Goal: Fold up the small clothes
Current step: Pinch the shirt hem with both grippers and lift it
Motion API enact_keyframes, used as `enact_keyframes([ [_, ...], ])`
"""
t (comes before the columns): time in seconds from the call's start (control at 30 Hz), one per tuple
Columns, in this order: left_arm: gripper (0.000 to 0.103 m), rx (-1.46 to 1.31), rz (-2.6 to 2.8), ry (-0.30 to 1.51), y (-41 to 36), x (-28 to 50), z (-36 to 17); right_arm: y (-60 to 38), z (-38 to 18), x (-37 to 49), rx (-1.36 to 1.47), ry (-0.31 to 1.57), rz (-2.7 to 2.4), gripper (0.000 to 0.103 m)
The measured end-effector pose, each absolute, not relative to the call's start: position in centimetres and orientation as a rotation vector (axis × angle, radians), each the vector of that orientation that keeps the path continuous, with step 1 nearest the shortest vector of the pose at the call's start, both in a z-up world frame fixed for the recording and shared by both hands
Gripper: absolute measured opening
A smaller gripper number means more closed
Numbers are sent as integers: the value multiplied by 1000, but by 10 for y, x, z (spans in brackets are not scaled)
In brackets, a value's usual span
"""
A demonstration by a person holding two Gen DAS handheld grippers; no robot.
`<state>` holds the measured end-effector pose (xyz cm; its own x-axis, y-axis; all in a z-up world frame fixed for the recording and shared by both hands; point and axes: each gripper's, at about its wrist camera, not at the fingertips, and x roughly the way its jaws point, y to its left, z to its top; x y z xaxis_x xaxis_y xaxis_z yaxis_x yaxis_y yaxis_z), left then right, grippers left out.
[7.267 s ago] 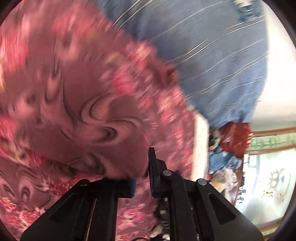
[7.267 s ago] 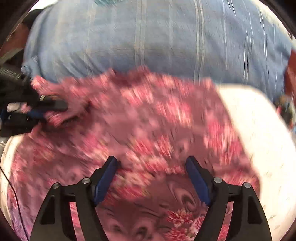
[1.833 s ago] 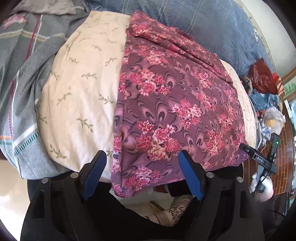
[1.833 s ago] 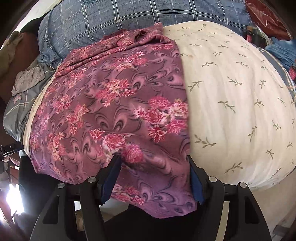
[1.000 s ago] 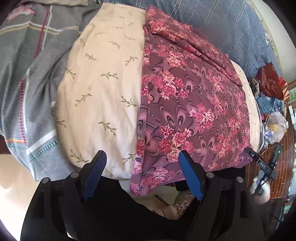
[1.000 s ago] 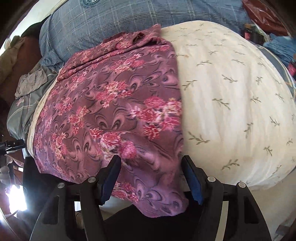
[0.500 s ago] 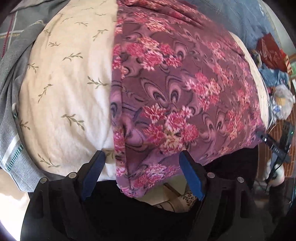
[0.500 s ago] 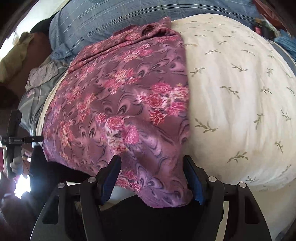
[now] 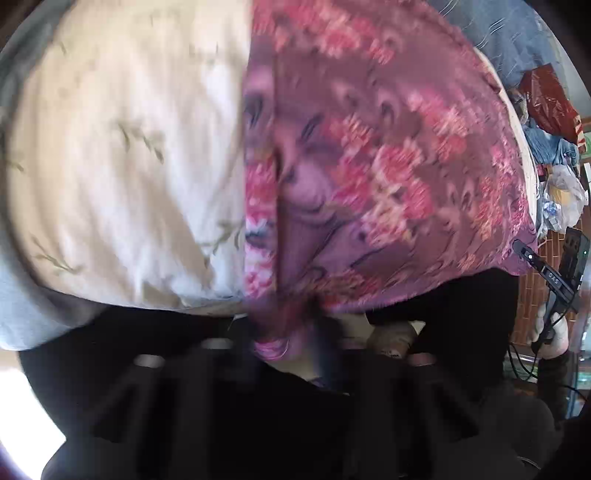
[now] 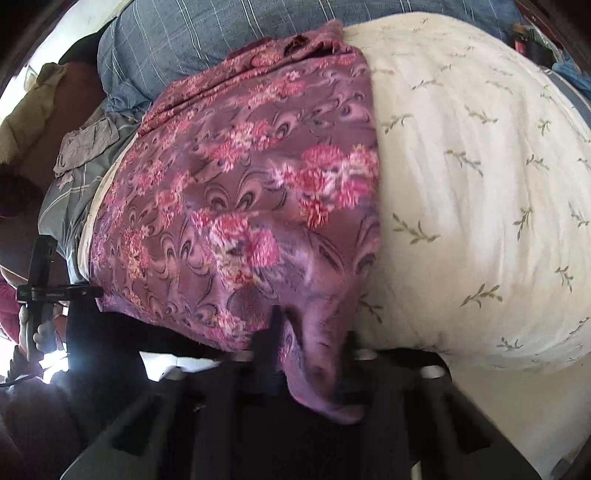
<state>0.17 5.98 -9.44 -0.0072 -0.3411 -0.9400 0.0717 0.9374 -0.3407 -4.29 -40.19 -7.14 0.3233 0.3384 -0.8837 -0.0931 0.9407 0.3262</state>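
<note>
A purple garment with pink flowers (image 9: 388,155) lies spread over a cream leaf-print cushion (image 9: 122,158), its near hem hanging over the front edge. My left gripper (image 9: 288,343) is shut on the hem's left corner; this view is blurred. In the right wrist view the same garment (image 10: 240,206) covers the cushion's (image 10: 480,192) left part. My right gripper (image 10: 310,358) is shut on the hem's right corner, the cloth bunched between its jaws. The other hand-held gripper (image 10: 48,291) shows at the left edge.
A blue checked cover (image 10: 207,33) lies behind the cushion. Grey and tan clothes (image 10: 85,147) are piled at the back left. A red bag (image 9: 546,99), blue cloth and plastic bags (image 9: 565,195) sit at the right above a brick floor.
Both grippers were open around the garment's near hem half a second ago; both have now closed on it. The left view has become blurred with motion.
</note>
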Motion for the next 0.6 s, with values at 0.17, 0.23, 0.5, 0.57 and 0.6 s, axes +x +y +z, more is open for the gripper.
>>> enact_keyframes([
  [0.17,3,-325,-374,1498,69,-2,-87,-399,-68,-48,295,1202,322,4],
  [0.23,3,-369,-420,1451,76,-3,-73,-401,-57,-50,382,1143,356,3],
  [0.5,3,-568,-543,1194,98,19,-12,-415,-14,-34,653,929,459,3],
  [0.57,3,-577,-541,1166,93,30,-6,-414,-6,-27,692,890,472,3],
  [0.6,3,-581,-540,1159,92,36,-4,-414,-1,-22,702,873,475,3],
])
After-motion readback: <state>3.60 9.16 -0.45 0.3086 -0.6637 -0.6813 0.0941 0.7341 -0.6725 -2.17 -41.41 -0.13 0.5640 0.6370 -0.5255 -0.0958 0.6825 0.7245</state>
